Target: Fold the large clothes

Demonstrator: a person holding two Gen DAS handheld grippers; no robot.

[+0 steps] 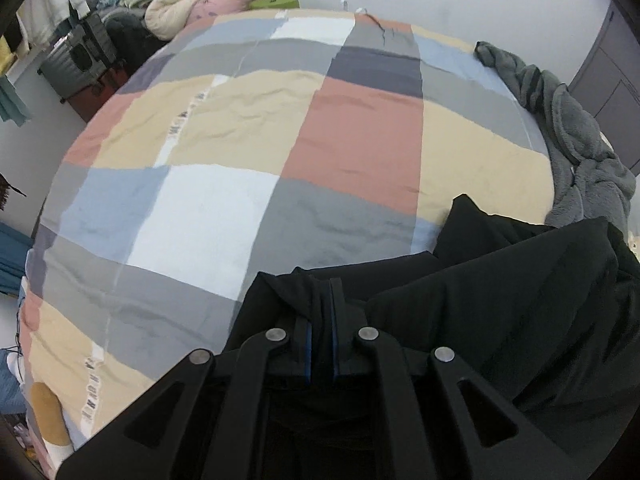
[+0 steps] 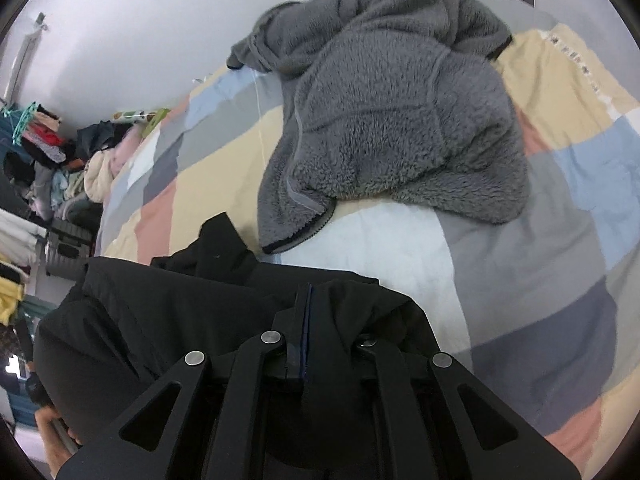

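Checked bed under you, black garment at its near edge.
Your left tool and right tool each pinch its fabric; grey fleece lies at 12 o'clock.

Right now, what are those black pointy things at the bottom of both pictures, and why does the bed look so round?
Those are two grabbing tools, one in each of a person's hands. Each carries a wide-eyed camera looking along its fingers, which bends the bed into a ball. One picture comes from the left gripper, the other from the right gripper. Both are pinched shut on a black garment, holding it over a bed with a checked bedspread. A fluffy grey fleece jacket lies crumpled on the bed too. Off to the side sits a clothes pile.
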